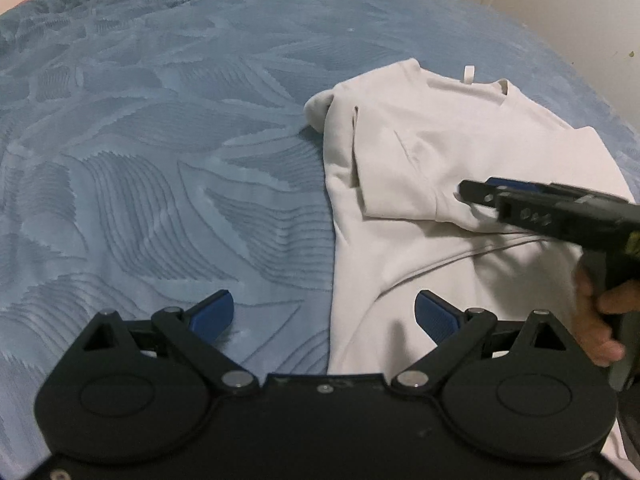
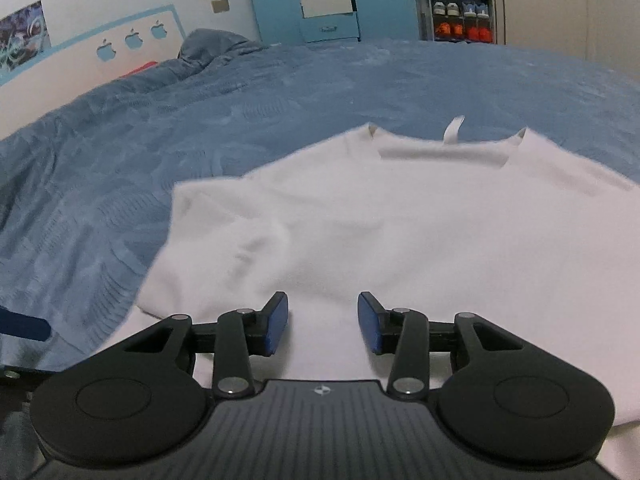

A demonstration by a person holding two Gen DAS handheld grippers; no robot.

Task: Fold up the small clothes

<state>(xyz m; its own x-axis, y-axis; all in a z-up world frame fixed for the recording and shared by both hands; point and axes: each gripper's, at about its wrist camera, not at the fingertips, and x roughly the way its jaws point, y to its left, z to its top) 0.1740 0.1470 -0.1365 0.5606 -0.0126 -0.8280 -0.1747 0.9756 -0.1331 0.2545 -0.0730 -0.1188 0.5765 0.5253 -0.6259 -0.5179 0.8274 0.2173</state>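
Blue textured bed cover (image 1: 160, 160) carries a white t-shirt (image 1: 420, 152), lying flat, neck away from the cameras, one sleeve folded in over the body, white tag sticking out at the collar. Shoe rack (image 2: 460, 12) by the far wall holds pairs of shoes. Left gripper (image 1: 324, 316) released, straddling the shirt's edge. Right gripper (image 2: 323, 322) released, empty, low over the shirt body.
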